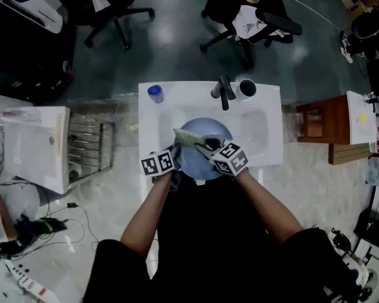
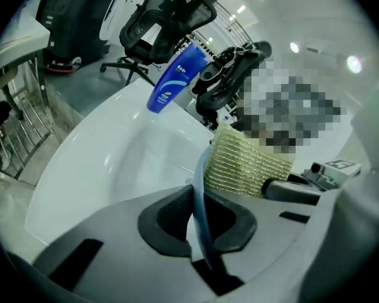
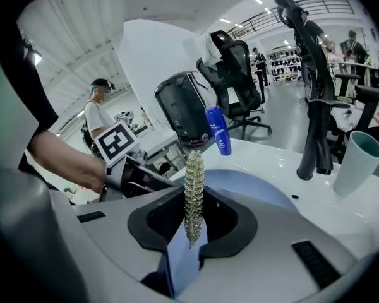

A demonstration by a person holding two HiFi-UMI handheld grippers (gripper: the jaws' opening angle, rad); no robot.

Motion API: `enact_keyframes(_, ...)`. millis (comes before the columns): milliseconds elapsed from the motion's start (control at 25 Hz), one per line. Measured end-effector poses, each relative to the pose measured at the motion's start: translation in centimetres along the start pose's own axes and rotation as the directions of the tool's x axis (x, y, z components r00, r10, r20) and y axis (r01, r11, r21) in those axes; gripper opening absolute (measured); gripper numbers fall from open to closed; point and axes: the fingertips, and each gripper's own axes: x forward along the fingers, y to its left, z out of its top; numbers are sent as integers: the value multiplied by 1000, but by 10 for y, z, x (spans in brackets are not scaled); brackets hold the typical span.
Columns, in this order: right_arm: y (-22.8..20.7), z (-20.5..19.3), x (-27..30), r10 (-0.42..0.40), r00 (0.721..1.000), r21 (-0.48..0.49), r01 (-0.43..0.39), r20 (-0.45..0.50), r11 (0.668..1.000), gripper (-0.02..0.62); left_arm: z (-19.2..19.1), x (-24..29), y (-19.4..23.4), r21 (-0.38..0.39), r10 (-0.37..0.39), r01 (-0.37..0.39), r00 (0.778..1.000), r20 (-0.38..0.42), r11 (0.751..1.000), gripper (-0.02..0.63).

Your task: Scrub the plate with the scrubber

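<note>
A blue plate (image 1: pixel 205 145) is held tilted over the white sink (image 1: pixel 271 131). My left gripper (image 1: pixel 175 168) is shut on its near left rim; in the left gripper view the rim (image 2: pixel 199 201) runs edge-on between the pads of that gripper (image 2: pixel 199 223). My right gripper (image 1: pixel 203 146) is shut on a yellow-green mesh scrubber (image 1: pixel 188 137) that lies against the plate's face. In the right gripper view the scrubber (image 3: pixel 193 188) stands edge-on in the right gripper (image 3: pixel 191 223), with the plate (image 3: pixel 246 185) just behind it. The left gripper view shows the scrubber (image 2: pixel 246 166) pressed flat on the plate.
A blue bottle (image 1: pixel 155 93) stands at the sink's back left corner, a dark faucet (image 1: pixel 223 92) and a cup (image 1: pixel 247 88) at the back. A metal rack (image 1: pixel 85 147) is to the left, a wooden stool (image 1: pixel 322 122) to the right, office chairs behind.
</note>
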Motion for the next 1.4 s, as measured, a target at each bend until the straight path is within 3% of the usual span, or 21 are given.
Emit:
enact_keyframes(320, -3, 10, 4, -77, 997, -101, 77, 0, 992, 63, -5, -22, -11, -27, -22, 23, 999, 45, 999, 17)
enact_keyframes(520, -14, 13, 13, -165, 986, -185, 162, -1, 969, 63, -13, -25, -22, -5, -55, 55, 998, 37, 998, 17)
enact_keyframes(800, -15, 20, 18, -228, 973, -252, 232, 48, 940, 66, -12, -28, -28, -35, -85, 87, 995, 44, 996, 18)
enact_keyframes(1400, -38, 33, 8, -398, 907, -355, 420, 137, 835, 69, -9, -31, -40, -69, -154, 158, 986, 59, 985, 29)
